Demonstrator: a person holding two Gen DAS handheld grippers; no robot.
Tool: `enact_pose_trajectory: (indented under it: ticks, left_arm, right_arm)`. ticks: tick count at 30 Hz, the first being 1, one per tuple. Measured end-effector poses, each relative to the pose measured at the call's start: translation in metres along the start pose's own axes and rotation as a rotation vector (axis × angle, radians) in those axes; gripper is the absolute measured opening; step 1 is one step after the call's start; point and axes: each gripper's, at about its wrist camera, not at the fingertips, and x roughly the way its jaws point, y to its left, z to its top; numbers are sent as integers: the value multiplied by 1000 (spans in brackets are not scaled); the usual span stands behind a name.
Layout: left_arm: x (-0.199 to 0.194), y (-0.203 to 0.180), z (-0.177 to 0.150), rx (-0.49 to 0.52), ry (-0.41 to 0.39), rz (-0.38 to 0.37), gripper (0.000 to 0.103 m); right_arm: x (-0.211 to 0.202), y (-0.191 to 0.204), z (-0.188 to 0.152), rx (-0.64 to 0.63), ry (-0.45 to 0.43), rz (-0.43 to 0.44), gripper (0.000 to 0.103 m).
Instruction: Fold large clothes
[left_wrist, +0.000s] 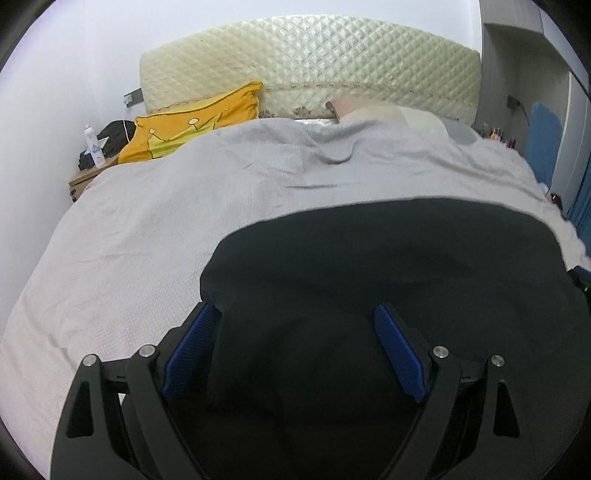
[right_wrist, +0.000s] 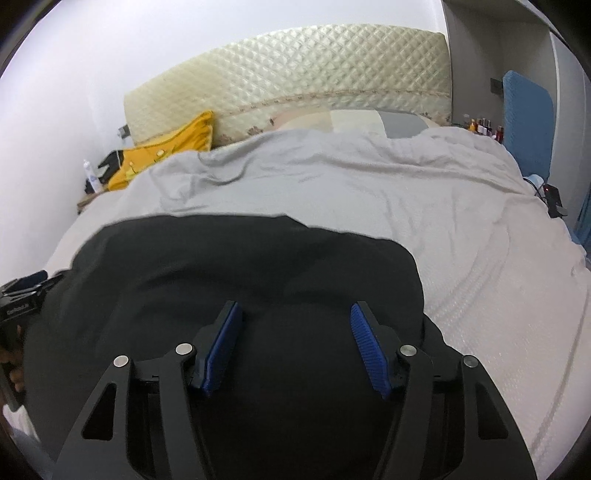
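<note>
Grey bedspread (left_wrist: 184, 206) carries the black garment (left_wrist: 369, 258) at its near edge, long axis running crosswise, and over that cloth the left gripper (left_wrist: 295, 325) and right gripper (right_wrist: 293, 314) both hang wide-jawed, gripping nothing, equally close.

Black garment (left_wrist: 388, 280) is matt, soft cloth, lying on a grey bedspread (left_wrist: 184, 206) with a fine bumpy weave. Headboard (left_wrist: 314, 59) looks like glossy quilted vinyl, and the fingers (right_wrist: 364, 343) have ribbed blue plastic pads.

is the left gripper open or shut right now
Open. The left gripper has its blue pads set wide apart over the black garment, with no fabric pinched between them.
</note>
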Motion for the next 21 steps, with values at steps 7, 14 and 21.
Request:
enact_pose_trajectory:
  ticks: [7,14,21]
  left_arm:
    - [5,-1,-9,-12,-1,-21,90]
    - [7,0,-14,-33,-3,-42,93]
    - [-20,1,-6,-75,-18,-32,97]
  right_arm:
    - [14,3,-13,-27,-6,-23,66]
    - [16,7,-21,-18,-15,-41,71]
    - [-12,7,-2,51,-34,12,76]
